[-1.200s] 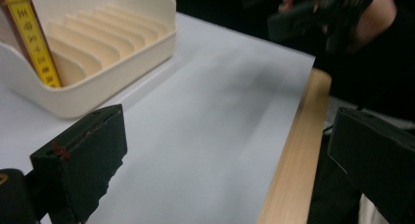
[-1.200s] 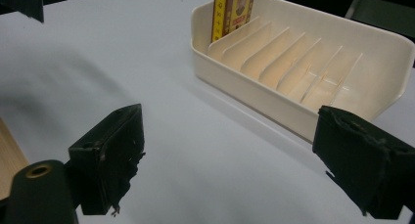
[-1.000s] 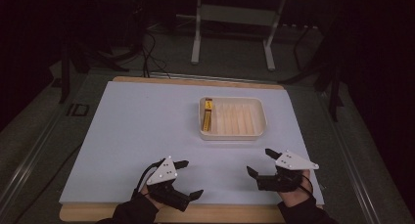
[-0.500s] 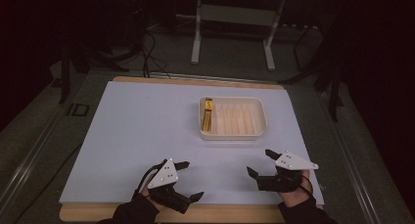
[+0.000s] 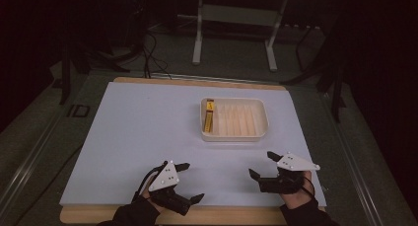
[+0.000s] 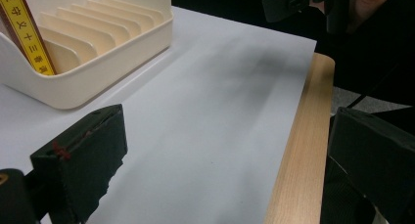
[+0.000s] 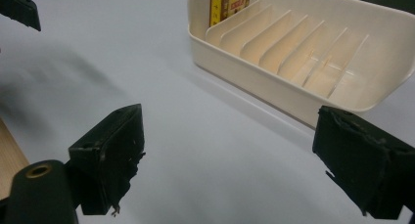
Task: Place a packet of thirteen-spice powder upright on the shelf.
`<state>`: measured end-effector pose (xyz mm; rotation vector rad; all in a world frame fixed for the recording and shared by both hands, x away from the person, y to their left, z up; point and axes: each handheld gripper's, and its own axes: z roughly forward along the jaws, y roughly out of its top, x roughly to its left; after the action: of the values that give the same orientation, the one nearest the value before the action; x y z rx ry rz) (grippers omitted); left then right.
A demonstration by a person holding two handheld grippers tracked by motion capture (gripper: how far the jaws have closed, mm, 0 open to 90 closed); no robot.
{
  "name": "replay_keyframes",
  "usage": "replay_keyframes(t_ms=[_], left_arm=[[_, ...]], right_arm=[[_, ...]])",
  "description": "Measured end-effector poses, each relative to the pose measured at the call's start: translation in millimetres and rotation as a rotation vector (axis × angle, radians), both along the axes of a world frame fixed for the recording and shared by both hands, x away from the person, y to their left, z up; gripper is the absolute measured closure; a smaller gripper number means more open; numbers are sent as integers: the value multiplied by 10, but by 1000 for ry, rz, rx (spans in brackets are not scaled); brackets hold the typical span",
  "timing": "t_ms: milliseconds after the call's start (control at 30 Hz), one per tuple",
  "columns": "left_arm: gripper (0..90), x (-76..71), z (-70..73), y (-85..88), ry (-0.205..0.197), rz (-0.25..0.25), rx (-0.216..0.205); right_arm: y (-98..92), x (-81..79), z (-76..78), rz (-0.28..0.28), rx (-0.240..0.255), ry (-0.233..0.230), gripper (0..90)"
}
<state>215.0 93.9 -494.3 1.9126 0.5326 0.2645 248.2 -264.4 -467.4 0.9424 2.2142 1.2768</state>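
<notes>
You're holding left gripper (image 5: 190, 181) and right gripper (image 5: 262, 165) low at near table edge, jaws apart on both, gripping nothing. Rack (image 5: 234, 135) sitting mid-mat, well apart from both. One box (image 5: 209, 116) standing in leftmost slot; remaining slots showing bare. Box spine bearing yellow strip, characters too small to read.

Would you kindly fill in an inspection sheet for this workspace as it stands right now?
Surface: white sheet on a wooden board, flat.
Job's things: cream slotted tray; yellow-edged box upright in its leftmost slot, other slots empty.
Clutter: nothing seen.
Grippers: left gripper and right gripper both open, holding nothing, near the front edge, apart from the tray.
Cables: dark cables on the floor beyond the table.
Surroundings: dim room, grey metal stand behind the table.
</notes>
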Motion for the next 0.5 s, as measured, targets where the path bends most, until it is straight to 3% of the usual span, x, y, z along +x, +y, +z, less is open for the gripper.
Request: replay_keyframes(t_ms=[500], left_arm=[[18,17,-11,27,-4,19,5]], right_arm=[[5,11,-28,10,-9,8,118]])
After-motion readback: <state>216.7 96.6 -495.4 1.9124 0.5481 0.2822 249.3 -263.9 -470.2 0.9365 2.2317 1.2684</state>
